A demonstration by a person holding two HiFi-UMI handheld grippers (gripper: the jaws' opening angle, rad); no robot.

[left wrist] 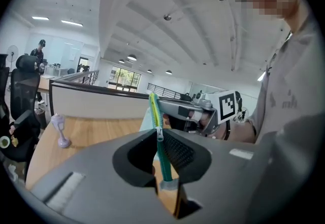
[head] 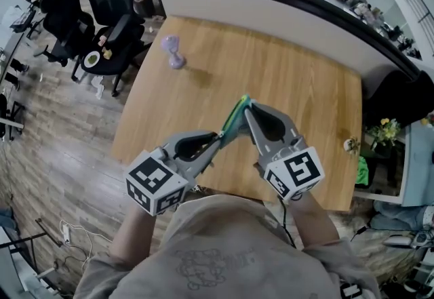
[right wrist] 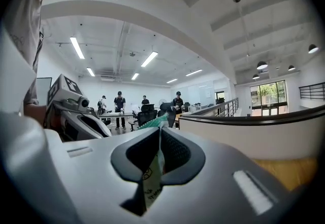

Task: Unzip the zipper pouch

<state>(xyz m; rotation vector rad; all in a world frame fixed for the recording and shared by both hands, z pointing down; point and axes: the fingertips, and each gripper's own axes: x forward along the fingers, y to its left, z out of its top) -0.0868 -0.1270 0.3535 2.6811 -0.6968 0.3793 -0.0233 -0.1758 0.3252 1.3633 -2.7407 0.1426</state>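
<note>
While my left tongs (head: 220,135) and right tongs (head: 247,108) clamp one zipper pouch (head: 236,117), one purple object (head: 173,52) stands beyond them.

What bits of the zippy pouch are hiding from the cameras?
Head view: the zipper pouch shows edge-on, its ends covered by the left gripper and right gripper.
Right gripper view: label print too small to read.
Left gripper view: only the zipper shows; jaws hide the pouch's body.

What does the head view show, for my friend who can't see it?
The left hand-held gripper and right hand-held gripper pinch a green zipper pouch between them above a wooden table. A small purple object stands farther back on it.
</note>
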